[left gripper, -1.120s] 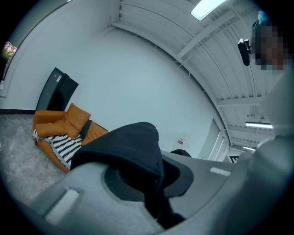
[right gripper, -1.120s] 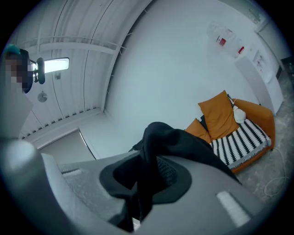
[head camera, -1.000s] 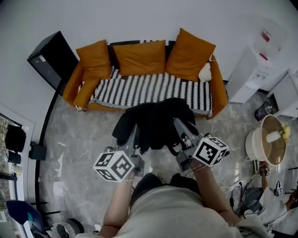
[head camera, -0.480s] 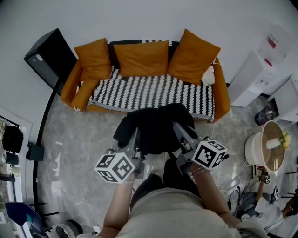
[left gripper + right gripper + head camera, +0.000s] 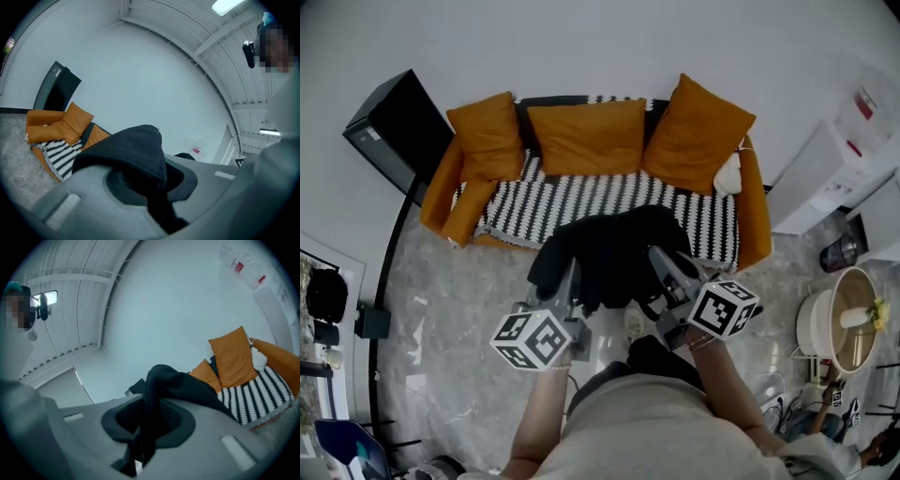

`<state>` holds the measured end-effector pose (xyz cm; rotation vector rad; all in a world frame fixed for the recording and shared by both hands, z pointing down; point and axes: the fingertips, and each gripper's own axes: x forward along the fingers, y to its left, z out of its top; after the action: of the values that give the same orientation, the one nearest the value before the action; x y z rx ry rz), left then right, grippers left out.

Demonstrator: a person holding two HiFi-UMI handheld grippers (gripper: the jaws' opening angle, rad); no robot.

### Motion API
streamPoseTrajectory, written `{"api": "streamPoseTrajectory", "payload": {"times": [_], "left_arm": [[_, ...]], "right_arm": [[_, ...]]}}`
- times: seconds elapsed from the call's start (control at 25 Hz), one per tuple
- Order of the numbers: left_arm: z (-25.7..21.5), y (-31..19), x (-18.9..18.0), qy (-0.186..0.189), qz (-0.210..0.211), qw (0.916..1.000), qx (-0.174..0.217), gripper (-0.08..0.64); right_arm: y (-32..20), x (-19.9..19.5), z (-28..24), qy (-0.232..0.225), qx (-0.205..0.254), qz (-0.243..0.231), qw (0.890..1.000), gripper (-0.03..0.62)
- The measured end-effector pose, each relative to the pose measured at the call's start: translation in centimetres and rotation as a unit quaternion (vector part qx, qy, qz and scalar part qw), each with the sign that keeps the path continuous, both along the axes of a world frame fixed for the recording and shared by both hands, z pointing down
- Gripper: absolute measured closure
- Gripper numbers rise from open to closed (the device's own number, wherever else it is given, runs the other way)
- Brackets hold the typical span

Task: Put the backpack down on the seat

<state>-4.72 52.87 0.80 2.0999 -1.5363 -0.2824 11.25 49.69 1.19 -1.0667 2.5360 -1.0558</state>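
1. Right, the black backpack is up in the air, carried between the two claws. It hangs in front of the sofa and is not resting on anything.
2. Left claw is clamped on a fold of the bag's dark fabric. The left gripper view shows that cloth draped over the jaws and pinched between them.
3. Right claw has the same kind of hold. In the right gripper view a black strap or fold runs down between its closed jaws.
4. From the head view, the bag's far edge overlaps the front of the striped seat. I cannot tell whether it is over the cushion or just short of it.
5. My read is that this is the carry-in step, with the bag held and the approach to the sofa under way. The set-down has not begun.
6. Three orange cushions line the backrest and a small white soft item sits at the right end. The middle of the seat looks free.
7. Next, as I judge it, both claws must go forward together until the bag is over the stripes. They then lower it until the seat takes the weight, and only then release.
8. One thing to watch is the loose fabric, which could snag on a jaw as it opens.
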Motion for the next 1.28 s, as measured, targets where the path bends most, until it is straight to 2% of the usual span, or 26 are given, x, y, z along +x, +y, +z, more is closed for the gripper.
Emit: {"api": "streamPoseTrajectory", "payload": {"times": [0.2, 0.6, 1.28], "left_arm": [[-1.1, -5.3, -0.2, 0.0, -0.011, 0.9999, 0.009, 0.515], [-1.2, -13.5, 1.3, -0.004, -0.015, 0.9999, 0.003, 0.515], [-0.1, -18.0, 1.1, 0.02, -0.03, 0.9992, -0.018, 0.515]], "right_arm": [[-5.6, -0.5, -1.1, 0.0, 0.008, -0.012, 1.0, 0.531], [-14.4, 1.5, -0.8, -0.022, -0.003, -0.015, 1.0, 0.531], [-18.9, 1.0, 0.8, -0.031, -0.024, -0.026, 0.999, 0.531]]}}
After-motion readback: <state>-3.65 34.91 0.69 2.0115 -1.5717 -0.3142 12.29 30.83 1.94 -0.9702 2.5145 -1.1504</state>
